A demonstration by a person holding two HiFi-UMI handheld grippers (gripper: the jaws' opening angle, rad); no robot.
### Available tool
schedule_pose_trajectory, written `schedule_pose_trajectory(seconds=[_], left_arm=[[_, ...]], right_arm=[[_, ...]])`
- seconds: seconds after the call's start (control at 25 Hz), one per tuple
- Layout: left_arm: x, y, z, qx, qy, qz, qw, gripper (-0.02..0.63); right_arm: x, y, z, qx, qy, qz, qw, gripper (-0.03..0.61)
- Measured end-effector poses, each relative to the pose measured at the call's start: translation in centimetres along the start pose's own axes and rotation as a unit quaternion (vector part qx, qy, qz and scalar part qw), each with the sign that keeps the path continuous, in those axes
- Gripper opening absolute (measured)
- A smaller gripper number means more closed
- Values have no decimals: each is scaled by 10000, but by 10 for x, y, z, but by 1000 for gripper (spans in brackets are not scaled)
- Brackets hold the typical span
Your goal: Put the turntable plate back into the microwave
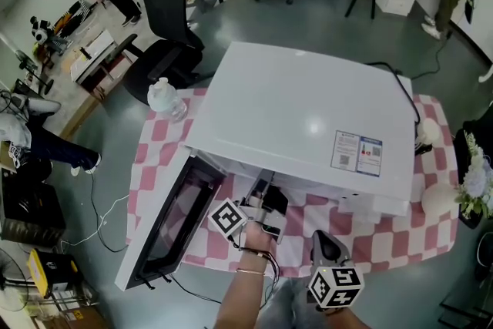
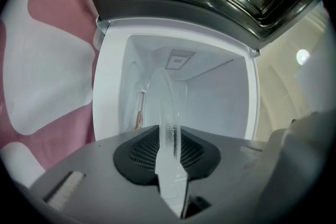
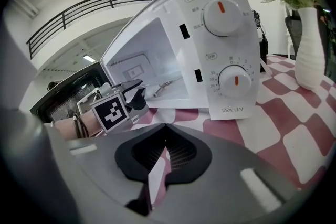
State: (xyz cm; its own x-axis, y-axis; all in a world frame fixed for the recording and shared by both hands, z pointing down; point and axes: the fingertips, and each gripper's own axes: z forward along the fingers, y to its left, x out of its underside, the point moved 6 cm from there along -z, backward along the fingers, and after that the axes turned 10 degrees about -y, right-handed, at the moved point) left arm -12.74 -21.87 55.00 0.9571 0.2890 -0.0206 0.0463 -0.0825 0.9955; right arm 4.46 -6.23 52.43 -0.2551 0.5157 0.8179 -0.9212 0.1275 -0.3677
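The microwave (image 1: 308, 112) shell is smooth white with a soft gloss, likely painted metal. Its door (image 1: 171, 221) pane at lower left is dark and shiny. The turntable plate (image 2: 167, 113) is clear glass, between matt black ribbed pads (image 2: 139, 156) of the left claw (image 2: 168, 134). The bench cloth (image 1: 370, 244) is matt checked fabric

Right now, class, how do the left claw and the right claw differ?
The left claw grips the plate by its rim; the right claw is shut on nothing. The left claw points into the open microwave; the right claw sits outside, above the checked cloth. Both face the microwave.
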Motion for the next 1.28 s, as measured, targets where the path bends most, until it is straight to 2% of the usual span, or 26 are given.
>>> schedule_pose_trajectory(seconds=[0.6, 1.28], left_arm=[[-1, 0, 12, 4, -83, -126, 9999, 69], [-1, -2, 23, -84, 24, 100, 9999, 63]], right_arm=[[0, 1, 5, 7, 72, -5, 10000, 9], [1, 4, 11, -28, 123, 24, 9999, 9]])
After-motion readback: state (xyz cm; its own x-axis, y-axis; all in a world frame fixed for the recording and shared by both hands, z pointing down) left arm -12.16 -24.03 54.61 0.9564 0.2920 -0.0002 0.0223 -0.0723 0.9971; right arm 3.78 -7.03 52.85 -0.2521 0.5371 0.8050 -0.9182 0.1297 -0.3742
